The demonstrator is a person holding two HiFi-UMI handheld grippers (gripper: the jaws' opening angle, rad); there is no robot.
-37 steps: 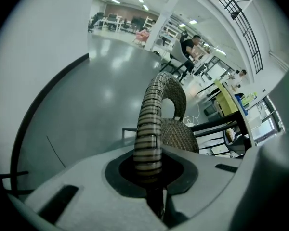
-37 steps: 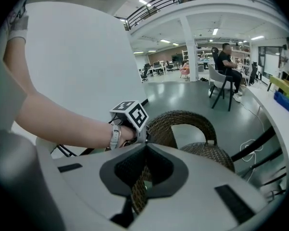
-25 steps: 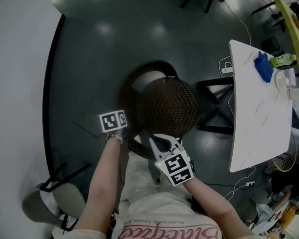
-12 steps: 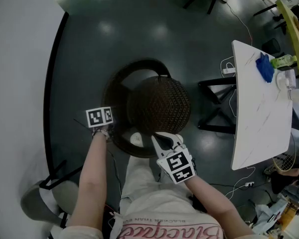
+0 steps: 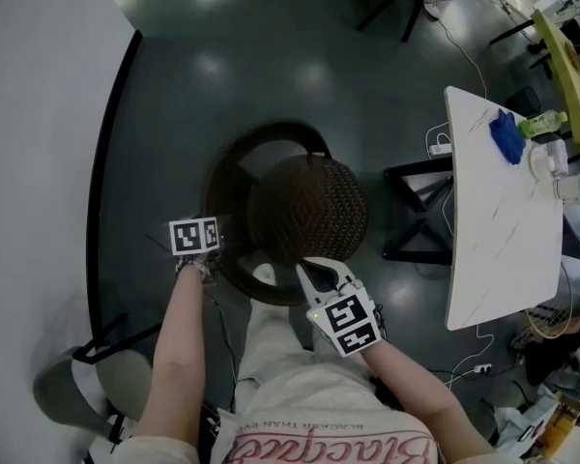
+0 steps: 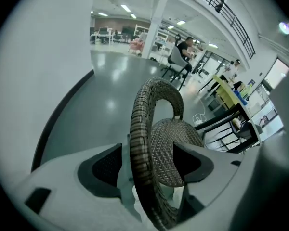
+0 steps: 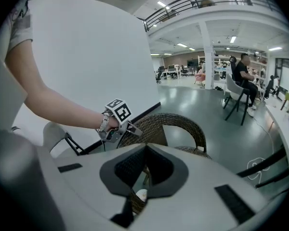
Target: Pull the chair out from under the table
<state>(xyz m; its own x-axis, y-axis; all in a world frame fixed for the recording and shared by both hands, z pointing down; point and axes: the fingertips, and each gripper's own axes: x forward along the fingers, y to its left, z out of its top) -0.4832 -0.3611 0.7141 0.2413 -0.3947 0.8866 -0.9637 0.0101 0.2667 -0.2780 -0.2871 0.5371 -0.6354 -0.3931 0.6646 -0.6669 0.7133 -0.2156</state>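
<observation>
chair [image 5: 304, 211] at centre of head view, left of white table [image 5: 503, 211], clear of tabletop. left gripper [image 6: 147, 165] at chair's left side: jaws wide apart, just been opening, wicker back rim [image 6: 140, 129] standing between them, pads off it. right gripper [image 7: 144, 172] at chair's lower edge, below seat in frame: jaws drawn in on wicker rim.
</observation>
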